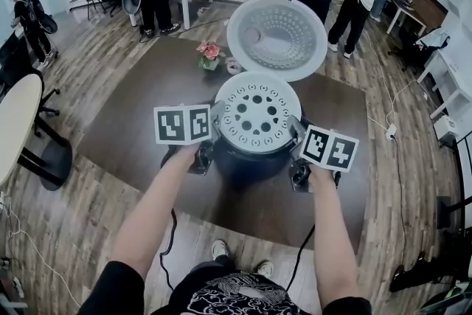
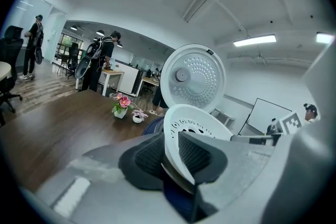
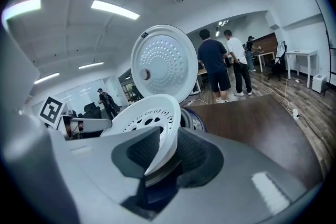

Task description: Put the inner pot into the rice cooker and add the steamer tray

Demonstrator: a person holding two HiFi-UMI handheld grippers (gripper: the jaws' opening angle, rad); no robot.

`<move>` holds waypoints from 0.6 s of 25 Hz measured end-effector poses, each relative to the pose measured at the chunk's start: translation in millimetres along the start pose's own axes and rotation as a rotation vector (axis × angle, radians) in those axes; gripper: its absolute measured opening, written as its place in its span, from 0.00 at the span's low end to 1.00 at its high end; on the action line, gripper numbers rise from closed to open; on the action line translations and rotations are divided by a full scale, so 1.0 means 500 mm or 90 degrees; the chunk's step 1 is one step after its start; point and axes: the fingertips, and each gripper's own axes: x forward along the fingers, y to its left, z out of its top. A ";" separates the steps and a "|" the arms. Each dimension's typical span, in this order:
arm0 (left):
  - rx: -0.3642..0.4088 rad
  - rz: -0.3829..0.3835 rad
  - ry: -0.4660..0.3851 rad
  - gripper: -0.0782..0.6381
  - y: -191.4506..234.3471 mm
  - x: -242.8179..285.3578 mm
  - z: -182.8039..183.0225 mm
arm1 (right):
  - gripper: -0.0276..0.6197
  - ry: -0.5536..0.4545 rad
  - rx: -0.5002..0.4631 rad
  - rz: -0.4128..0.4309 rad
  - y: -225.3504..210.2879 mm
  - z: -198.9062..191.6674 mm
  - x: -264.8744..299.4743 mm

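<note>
Nearest the head camera, the person's left forearm (image 1: 157, 204) is stretching up from the bottom edge toward the dark table (image 1: 125, 125). It is carrying the left gripper (image 1: 218, 123) to the left side of the rice cooker (image 1: 247, 164). In the left gripper view that gripper (image 2: 170, 157) is pinching the rim of the white steamer tray (image 2: 195, 124), with one ribbed pad inside the rim and the other outside it. The grip on the edge is leaving the perforated middle free.

At the centre of the head view, the steamer tray (image 1: 257, 112) is lying level over the cooker's mouth. It looks to be resting on the mouth or just above it; I cannot tell which. A thin metal edge is showing under the tray in the right gripper view and may be the inner pot, but I cannot be sure of that. Behind, the lid (image 1: 276, 37) is standing wide open, so it is leaving the mouth clear for the tray to go in from above. A small pot of pink flowers (image 1: 209, 54) is sitting on the table well behind the cooker, out of the way.

On the right, the right forearm (image 1: 330, 229) is bringing the right gripper (image 1: 296, 131) to the opposite side of the tray. In its own view this gripper (image 3: 160, 157) is likewise clamping the tray's rim (image 3: 157, 113) between its pads. Holding the tray at two opposite points is probably keeping it flat, so that it settles evenly and does not tip into the cooker.
</note>
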 end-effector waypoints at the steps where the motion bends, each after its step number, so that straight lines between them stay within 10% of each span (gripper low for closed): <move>1: 0.002 0.002 -0.002 0.22 -0.001 -0.001 0.002 | 0.21 0.000 -0.003 0.000 0.000 0.002 0.000; 15: 0.074 0.041 -0.026 0.27 -0.038 -0.017 -0.018 | 0.27 -0.044 -0.110 -0.003 0.002 0.028 -0.045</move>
